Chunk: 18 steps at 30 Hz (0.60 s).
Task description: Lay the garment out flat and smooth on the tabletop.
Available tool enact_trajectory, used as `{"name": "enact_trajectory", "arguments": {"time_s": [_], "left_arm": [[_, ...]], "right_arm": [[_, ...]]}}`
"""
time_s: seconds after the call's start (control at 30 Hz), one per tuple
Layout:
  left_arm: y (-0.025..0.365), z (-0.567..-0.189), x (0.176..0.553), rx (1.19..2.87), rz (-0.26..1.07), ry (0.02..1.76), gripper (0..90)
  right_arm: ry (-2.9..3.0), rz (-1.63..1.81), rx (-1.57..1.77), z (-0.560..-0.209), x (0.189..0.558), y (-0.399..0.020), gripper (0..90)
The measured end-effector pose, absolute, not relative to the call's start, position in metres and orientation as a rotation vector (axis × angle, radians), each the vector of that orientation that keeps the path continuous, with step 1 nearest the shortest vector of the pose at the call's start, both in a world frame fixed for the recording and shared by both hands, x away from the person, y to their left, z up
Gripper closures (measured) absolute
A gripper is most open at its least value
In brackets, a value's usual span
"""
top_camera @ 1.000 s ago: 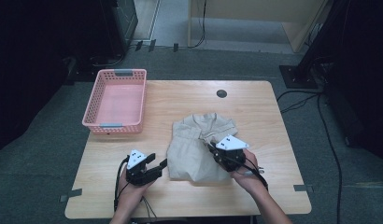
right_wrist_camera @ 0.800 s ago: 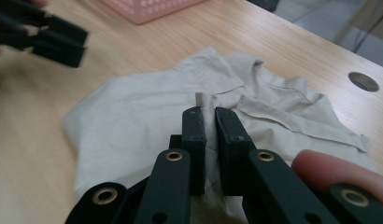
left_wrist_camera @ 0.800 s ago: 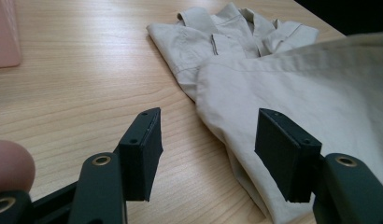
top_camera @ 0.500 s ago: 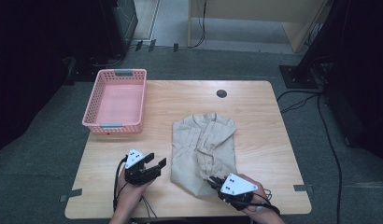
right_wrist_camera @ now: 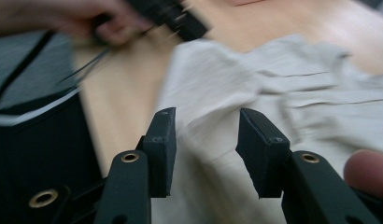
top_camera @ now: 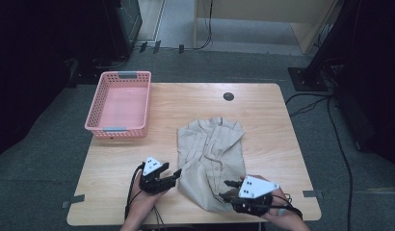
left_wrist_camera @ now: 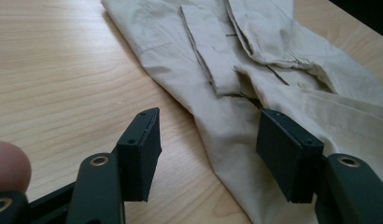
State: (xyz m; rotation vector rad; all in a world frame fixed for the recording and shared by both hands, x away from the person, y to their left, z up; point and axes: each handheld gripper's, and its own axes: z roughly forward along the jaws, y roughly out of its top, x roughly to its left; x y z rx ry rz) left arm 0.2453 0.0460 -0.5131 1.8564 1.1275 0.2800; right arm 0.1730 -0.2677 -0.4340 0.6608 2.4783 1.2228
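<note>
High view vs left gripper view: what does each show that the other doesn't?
High view alone: the pink basket at the table's far left, the right claw at the shirt's near edge, both hands and the floor. Left gripper view alone: a close look at the shirt's folded sleeve and seams, with the left claw open and nothing between its jaws. Both share the beige shirt, the wooden table and the left claw.
</note>
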Motion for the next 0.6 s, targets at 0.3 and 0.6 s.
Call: {"name": "enact_trajectory", "arguments": {"time_s": [0.3,0.6], "left_arm": [[0.037,-0.519,0.242,1.897,0.271,1.104,40.6],[0.032,-0.525,0.241,1.929,0.281,1.087,40.6]], "right_arm": [[2.364,1.115,1.0,-0.434,0.25,-0.246,55.4],[2.298,0.909,1.303,-0.468,0.322,-0.214,47.4]]}}
